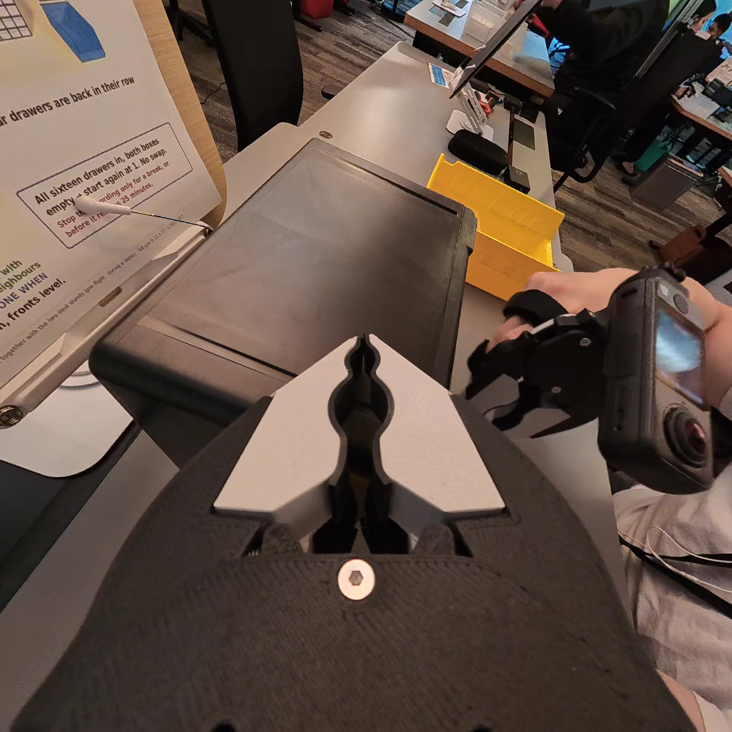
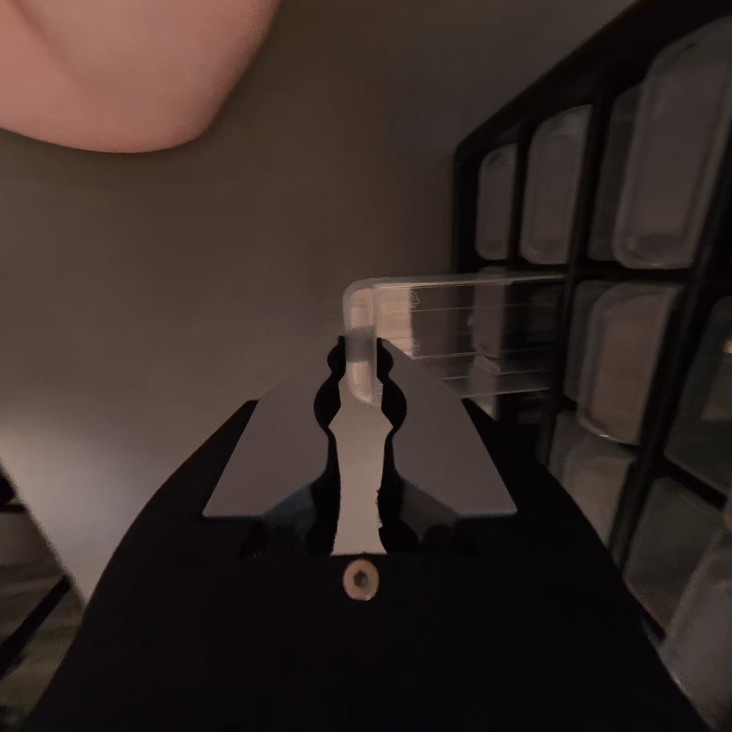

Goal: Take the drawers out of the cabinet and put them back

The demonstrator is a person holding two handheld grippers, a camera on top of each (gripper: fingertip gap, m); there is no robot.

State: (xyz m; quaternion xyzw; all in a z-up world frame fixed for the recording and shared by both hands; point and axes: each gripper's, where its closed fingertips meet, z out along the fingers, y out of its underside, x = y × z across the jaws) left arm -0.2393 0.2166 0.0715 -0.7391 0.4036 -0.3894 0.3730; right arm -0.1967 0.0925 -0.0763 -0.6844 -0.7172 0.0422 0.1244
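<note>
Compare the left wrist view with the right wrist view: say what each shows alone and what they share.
Only the left wrist view shows the cabinet's flat top, a yellow bin beside it, a printed sheet, and the left tongs shut on nothing above the cabinet. Only the right wrist view shows the cabinet's front with its clear drawers, one drawer partly pulled out, its front tab pinched by the right tongs. Both show the cabinet and the right tongs.

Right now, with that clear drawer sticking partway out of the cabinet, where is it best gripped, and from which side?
Grip the clear drawer by the raised pull tab on its front, coming straight at the cabinet front. The tab stands proud as a thin upright lip, narrow enough to pinch. The right claw is already shut on it that way.
</note>
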